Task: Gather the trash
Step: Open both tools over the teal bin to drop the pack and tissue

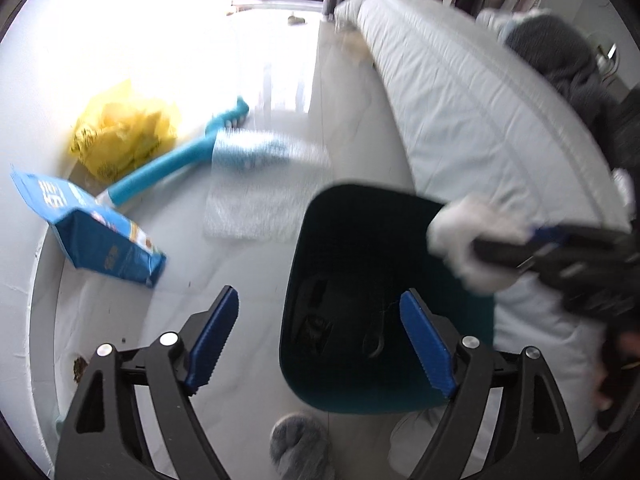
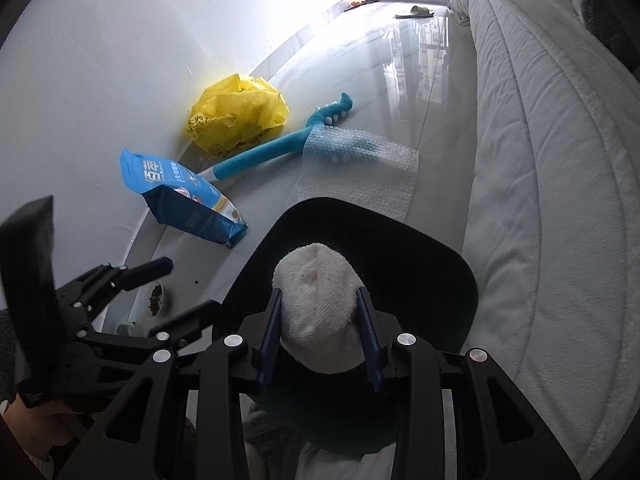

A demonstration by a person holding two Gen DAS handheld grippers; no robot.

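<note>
While right tongs (image 2: pixel 320 322) pinch white sock (image 2: pixel 320 312), speckles visible only there

White mattress (image 2: pixel 552 184) beside glossy floor (image 2: pixel 384 92); green slipper (image 2: pixel 416 11) by window.

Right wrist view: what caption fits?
Right gripper holds a white wad over the dark bin.

Motion blurs the white wad (image 1: pixel 472 236); the bin (image 1: pixel 360 300) interior looks too dark to read.
</note>
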